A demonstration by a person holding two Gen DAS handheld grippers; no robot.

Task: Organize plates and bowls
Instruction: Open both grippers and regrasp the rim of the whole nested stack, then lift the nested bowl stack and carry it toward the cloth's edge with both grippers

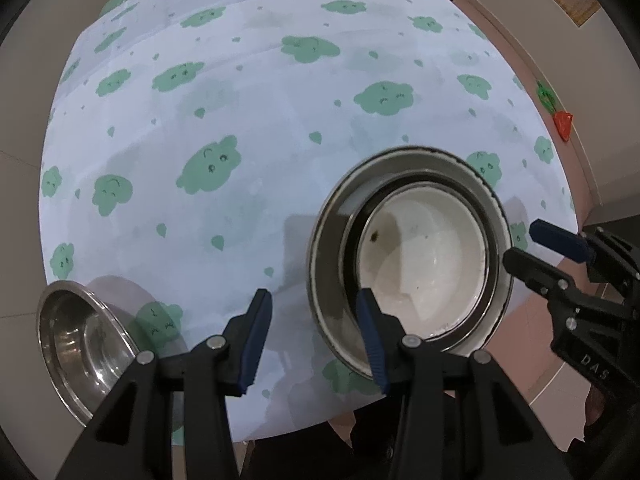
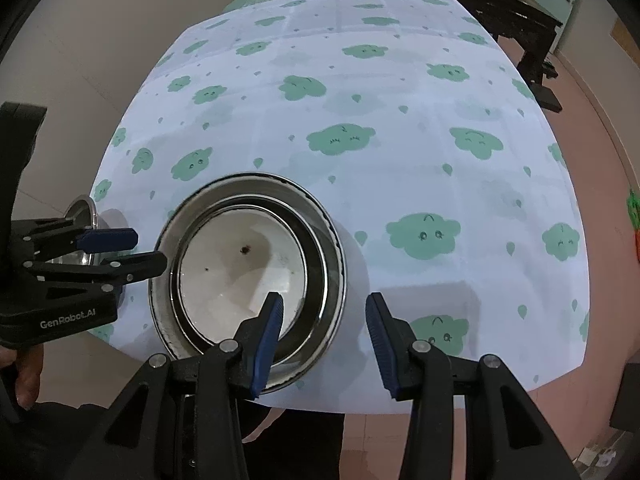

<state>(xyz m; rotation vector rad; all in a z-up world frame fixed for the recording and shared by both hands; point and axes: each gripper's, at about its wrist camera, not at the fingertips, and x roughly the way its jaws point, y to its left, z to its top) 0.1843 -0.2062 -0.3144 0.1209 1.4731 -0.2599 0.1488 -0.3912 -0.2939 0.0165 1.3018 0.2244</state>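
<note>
A stack of steel bowls (image 1: pixel 324 264) stands near the table's front edge, with a white bowl (image 1: pixel 424 264) nested inside. In the right wrist view the stack (image 2: pixel 336 248) holds the same white bowl (image 2: pixel 232 280). A single steel bowl (image 1: pixel 76 340) sits at the front left corner, partly hidden in the right wrist view (image 2: pixel 86 210). My left gripper (image 1: pixel 316 340) is open and empty, its right finger over the stack's near rim. My right gripper (image 2: pixel 324 336) is open and empty, its left finger over the stack's near rim.
The table (image 2: pixel 400 160) carries a white cloth with green clouds. A dark bench (image 2: pixel 512 12) stands beyond its far right corner. A red and green thing (image 1: pixel 560 120) lies by the wall on the right. Tiled floor surrounds the table.
</note>
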